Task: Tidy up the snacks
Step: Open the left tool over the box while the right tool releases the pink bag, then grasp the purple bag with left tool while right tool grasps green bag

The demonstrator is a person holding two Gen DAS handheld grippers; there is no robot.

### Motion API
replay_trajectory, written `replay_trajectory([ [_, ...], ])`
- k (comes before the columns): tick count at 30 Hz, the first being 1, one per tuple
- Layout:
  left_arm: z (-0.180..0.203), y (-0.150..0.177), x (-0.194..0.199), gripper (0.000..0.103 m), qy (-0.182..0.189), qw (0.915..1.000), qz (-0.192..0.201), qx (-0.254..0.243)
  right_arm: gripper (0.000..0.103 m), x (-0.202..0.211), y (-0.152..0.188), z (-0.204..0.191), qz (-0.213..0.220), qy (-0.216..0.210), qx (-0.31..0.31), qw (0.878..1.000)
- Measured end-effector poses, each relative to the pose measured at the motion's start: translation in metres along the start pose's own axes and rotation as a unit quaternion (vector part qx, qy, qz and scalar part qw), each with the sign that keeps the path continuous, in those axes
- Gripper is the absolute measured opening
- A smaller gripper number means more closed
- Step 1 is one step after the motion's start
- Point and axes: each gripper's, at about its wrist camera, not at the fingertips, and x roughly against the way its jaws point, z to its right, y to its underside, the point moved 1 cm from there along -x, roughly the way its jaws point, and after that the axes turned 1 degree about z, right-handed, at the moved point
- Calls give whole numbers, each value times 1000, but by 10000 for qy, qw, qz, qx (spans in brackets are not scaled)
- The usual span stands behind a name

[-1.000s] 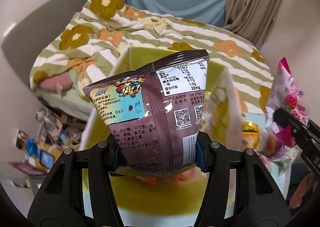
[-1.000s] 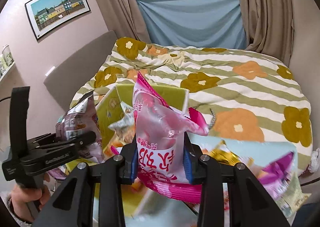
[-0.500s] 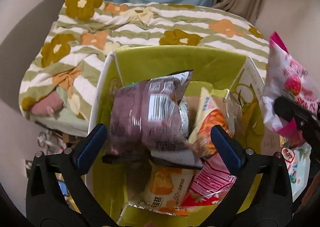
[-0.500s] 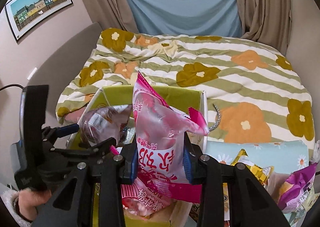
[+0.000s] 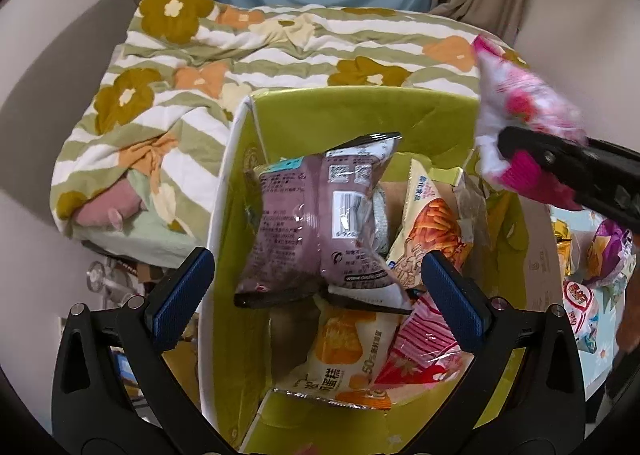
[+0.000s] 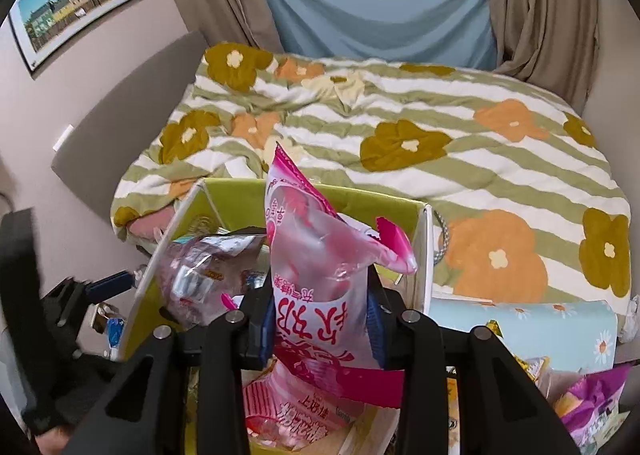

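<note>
While the green box [image 5: 360,119] already holds several packets, with the purple snack bag [image 5: 320,223] lying on top at about 11 o'clock of the pile, beside an orange chip bag [image 5: 436,231] at 2 o'clock. Left gripper [image 5: 316,287] spread wide and holding nothing, poised above the box. Right gripper [image 6: 320,319] clamped on the pink strawberry bag [image 6: 316,255], raised over the box's rim at 3 o'clock (not yet dropped). More loose packets [image 6: 592,395] waiting on the floral cloth at 4 o'clock. Judged roughly mid-task: box filling, pink bag next, stragglers left.
</note>
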Motion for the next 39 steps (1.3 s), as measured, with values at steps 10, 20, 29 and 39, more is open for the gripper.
replay_trajectory([
  [10,-8,15,-13,103,1,9999,-116,78,100,-33,2,15,-208,-168,-253,9993],
  [20,2,17,20,103,-9,9999,114,40,103,2,13,6,6,-99,-6,10000],
  [29,37,29,74,103,326,9976,563,-220,103,84,30,3,404,134,-69,9991],
  [39,127,41,109,103,1118,9868,827,-824,103,189,79,54,957,1145,-57,9888],
])
